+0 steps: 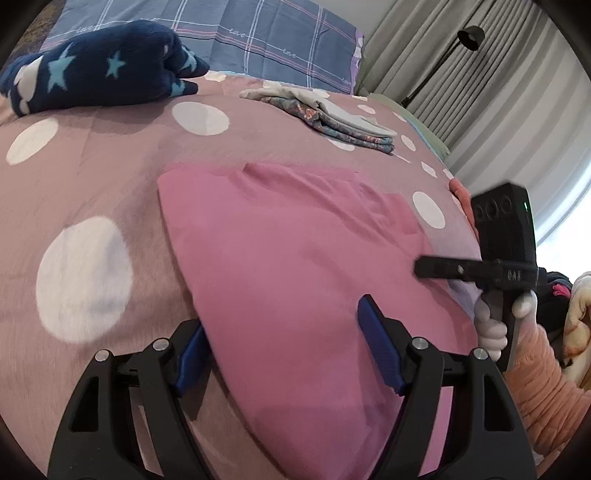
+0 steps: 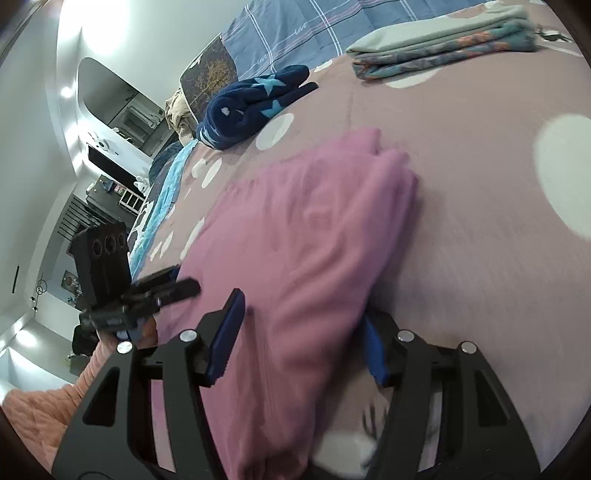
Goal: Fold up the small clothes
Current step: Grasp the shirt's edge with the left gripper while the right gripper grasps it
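Note:
A pink garment [image 1: 295,251] lies folded on the mauve polka-dot bedspread [image 1: 110,166]. My left gripper [image 1: 284,347] is open, its blue-padded jaws straddling the garment's near left corner. My right gripper [image 2: 299,339] is open too, its jaws either side of the garment's [image 2: 314,240] near end; one pad [image 2: 375,354] is partly hidden under the cloth edge. The right gripper shows in the left wrist view [image 1: 439,267] at the garment's right edge. The left gripper shows in the right wrist view [image 2: 177,288] at the garment's left side.
A stack of folded clothes [image 1: 343,122] lies further back on the bed, also in the right wrist view [image 2: 443,48]. A rolled navy star blanket [image 1: 99,74] sits at the back left. A blue plaid pillow [image 1: 258,33], curtains and a lamp [image 1: 469,37] stand behind.

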The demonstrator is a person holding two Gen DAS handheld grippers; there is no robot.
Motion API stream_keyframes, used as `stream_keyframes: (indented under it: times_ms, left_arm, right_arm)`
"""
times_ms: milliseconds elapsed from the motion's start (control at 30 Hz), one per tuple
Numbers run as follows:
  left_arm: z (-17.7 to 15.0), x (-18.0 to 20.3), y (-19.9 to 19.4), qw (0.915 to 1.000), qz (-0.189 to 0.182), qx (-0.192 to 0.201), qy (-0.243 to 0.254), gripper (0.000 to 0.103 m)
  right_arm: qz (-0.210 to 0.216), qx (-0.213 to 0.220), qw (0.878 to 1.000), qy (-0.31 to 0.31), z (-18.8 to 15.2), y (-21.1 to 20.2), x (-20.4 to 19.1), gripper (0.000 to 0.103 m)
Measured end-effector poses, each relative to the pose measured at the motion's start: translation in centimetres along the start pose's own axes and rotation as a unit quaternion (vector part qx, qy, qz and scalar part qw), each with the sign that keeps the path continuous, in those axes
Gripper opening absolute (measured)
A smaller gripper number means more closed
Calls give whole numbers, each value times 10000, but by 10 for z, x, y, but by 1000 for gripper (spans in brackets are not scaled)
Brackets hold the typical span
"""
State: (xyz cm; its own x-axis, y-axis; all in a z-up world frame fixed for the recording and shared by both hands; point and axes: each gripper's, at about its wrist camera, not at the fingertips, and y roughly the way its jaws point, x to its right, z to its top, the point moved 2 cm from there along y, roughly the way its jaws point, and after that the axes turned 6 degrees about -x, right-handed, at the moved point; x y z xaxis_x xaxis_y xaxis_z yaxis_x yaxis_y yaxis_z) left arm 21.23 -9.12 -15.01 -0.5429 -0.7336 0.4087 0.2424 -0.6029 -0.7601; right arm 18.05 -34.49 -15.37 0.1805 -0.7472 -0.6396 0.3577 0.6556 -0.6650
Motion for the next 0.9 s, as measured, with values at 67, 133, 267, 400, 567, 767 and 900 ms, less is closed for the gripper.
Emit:
stream_keyframes:
  times_ms: [67, 133, 267, 400, 567, 767, 900]
  left_arm:
    - [5, 1, 5, 10000, 9, -9, 76, 73]
    - [9, 0, 9, 9999, 9, -2, 110, 67]
    - [14, -10, 11, 9998, -159, 64, -93, 45]
    - [13, -14, 7, 9994, -242, 125, -218, 31]
    - [9, 7, -4, 9988, 267, 380, 144, 23]
    - [5, 42, -40, 9921, 656, 867, 624, 22]
    - [0, 72, -72, 9845, 757, 1258, 962, 21]
  right_arm:
    - [21, -25, 10000, -51, 12, 8, -1, 60]
    - [13, -12, 9998, -186, 19, 15, -3, 60]
    - [-222, 98, 9993, -284, 23, 22, -5, 43]
    - [-304, 217, 9990, -236, 21, 20, -3, 30]
    - [-611, 418, 9958, -547, 15, 14, -18, 22]
    - [-965, 1094, 9815, -1239, -2, -19, -63, 20]
    - [-1217, 1605, 9670, -1559, -22, -50, -93, 19]
